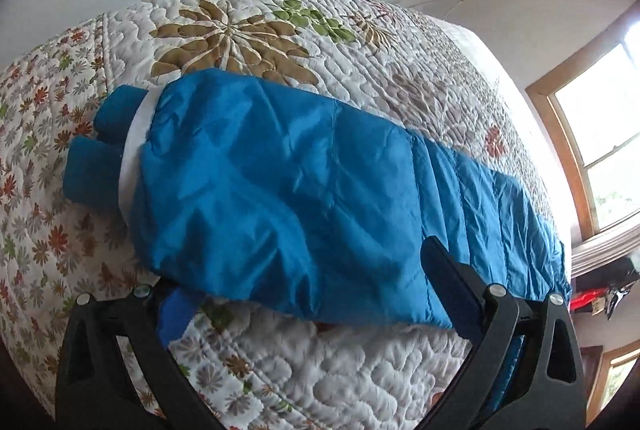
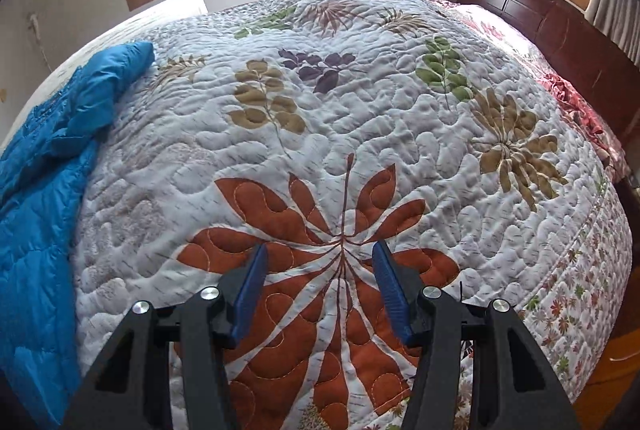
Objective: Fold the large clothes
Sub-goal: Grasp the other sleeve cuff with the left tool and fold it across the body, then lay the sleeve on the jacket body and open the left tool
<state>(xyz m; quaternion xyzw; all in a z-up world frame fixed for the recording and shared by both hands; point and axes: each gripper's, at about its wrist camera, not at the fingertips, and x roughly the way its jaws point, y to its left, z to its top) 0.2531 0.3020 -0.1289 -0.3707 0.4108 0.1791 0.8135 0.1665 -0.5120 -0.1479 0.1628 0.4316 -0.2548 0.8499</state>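
Black fingers with blue pads fill the foreground: left gripper (image 1: 308, 290) spread wide at the near edge of the blue jacket (image 1: 304, 189), right gripper (image 2: 320, 286) hanging parted and empty over the quilt (image 2: 360, 109).

Left claw's jaws sit far apart, the puffy shell bulging between them; one pad (image 1: 174, 314) is half tucked under the hem, the other finger (image 1: 448, 278) lies against the fabric, nothing pinched. Jacket is shiny, crinkled, stitched in panels, lying lengthwise across the floral quilted bedspread, with dark ribbed cuffs (image 1: 96, 149) and a white band (image 1: 134, 145) at the far end. From the right wrist, only its left-hand portion shows, cut off by the frame. Right jaws touch nothing, poised above an orange leaf motif (image 2: 320, 230). Wooden headboard (image 2: 560, 45) beyond.
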